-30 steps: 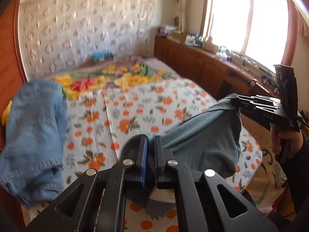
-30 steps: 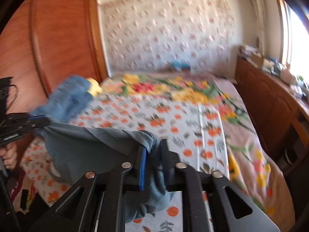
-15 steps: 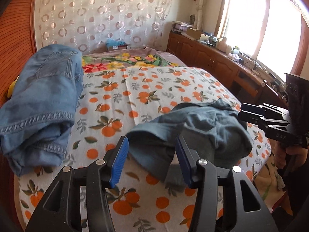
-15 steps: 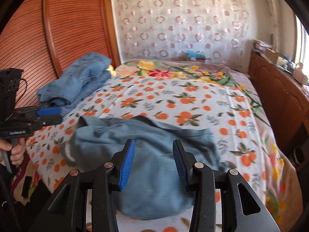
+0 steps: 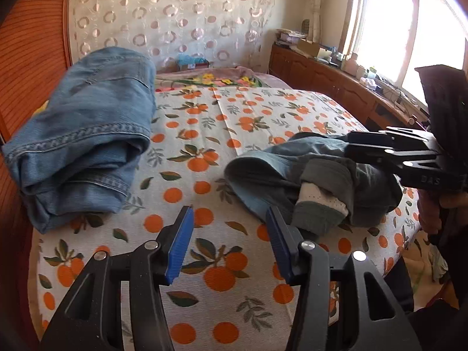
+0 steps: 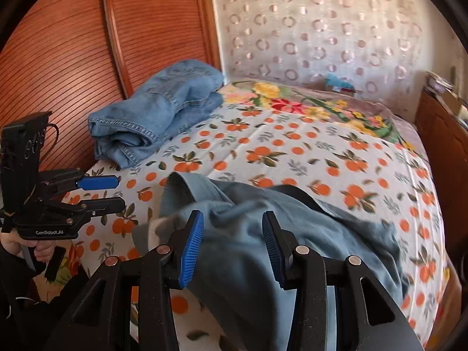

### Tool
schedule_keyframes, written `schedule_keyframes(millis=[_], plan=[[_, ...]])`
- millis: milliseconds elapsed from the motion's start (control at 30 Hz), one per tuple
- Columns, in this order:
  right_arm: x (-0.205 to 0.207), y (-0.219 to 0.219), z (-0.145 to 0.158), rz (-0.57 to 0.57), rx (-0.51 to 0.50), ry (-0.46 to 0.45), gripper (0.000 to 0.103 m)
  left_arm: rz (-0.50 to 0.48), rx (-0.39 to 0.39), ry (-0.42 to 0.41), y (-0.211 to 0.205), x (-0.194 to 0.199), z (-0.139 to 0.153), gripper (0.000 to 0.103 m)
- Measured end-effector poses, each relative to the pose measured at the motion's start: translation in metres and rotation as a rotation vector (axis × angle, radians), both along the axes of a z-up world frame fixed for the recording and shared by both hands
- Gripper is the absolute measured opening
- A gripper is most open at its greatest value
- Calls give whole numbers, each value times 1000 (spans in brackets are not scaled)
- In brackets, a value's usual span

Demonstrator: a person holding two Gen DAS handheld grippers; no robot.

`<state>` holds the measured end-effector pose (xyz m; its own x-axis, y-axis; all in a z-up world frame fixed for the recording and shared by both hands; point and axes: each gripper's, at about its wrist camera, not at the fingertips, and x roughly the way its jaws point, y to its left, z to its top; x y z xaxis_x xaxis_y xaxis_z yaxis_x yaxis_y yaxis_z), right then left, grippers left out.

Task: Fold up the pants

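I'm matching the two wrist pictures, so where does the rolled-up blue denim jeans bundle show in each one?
Left wrist view: the denim jeans bundle fills the left side, against the wooden panel.
Right wrist view: the bundle lies upper left of centre, beside the same panel.
Shared landmark: the circle-patterned curtain behind the bed.

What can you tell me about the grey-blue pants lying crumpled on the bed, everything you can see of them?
The grey-blue pants are a soft, matte cotton-like fabric, heaped in a loose, rumpled pile near the front edge of the orange-print bedspread, not yet folded. A pale, white inner lining shows where the cloth is turned out, beside a greyer band. Nothing grips them: the left gripper is open beside the heap, and the right gripper is open above it, cloth showing behind its gap, both having just been opening.
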<state>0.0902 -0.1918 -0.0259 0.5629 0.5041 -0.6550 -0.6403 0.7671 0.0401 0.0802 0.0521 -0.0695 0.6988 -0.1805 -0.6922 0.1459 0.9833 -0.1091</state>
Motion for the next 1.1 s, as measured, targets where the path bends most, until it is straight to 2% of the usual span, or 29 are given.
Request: schedule_keyframes(millis=[100,267,400,533,633,667,700,733,800,933,1100], plan=[[15,23,-1,48,-41,17,44,39,20,-44,10,-5,4,77],[40,60,-7,110,-124,54,44,83,12,-73,30,-7,6,78],[61,90,-19,135,-193,117,44,117,9,-75,42,-7,5,78],[79,112,-27,150,-243,154,44,118,9,-71,44,-7,2,78],[83,117,-30,160,-281,149,43,115,12,-67,42,-8,-1,78],[83,120,-30,166,-289,145,37,112,13,-64,41,-7,-2,78],[84,121,-30,170,-293,140,15,110,13,-61,40,-6,-3,78],[83,119,-28,171,-287,134,5,109,14,-59,40,-6,-4,78],[79,110,-16,161,-249,93,3,108,16,-56,38,-6,-5,78],[73,70,23,82,-130,1,2,96,23,-53,31,-5,-3,78],[60,-15,67,-86,-40,-124,2,58,28,-59,11,0,2,78]])
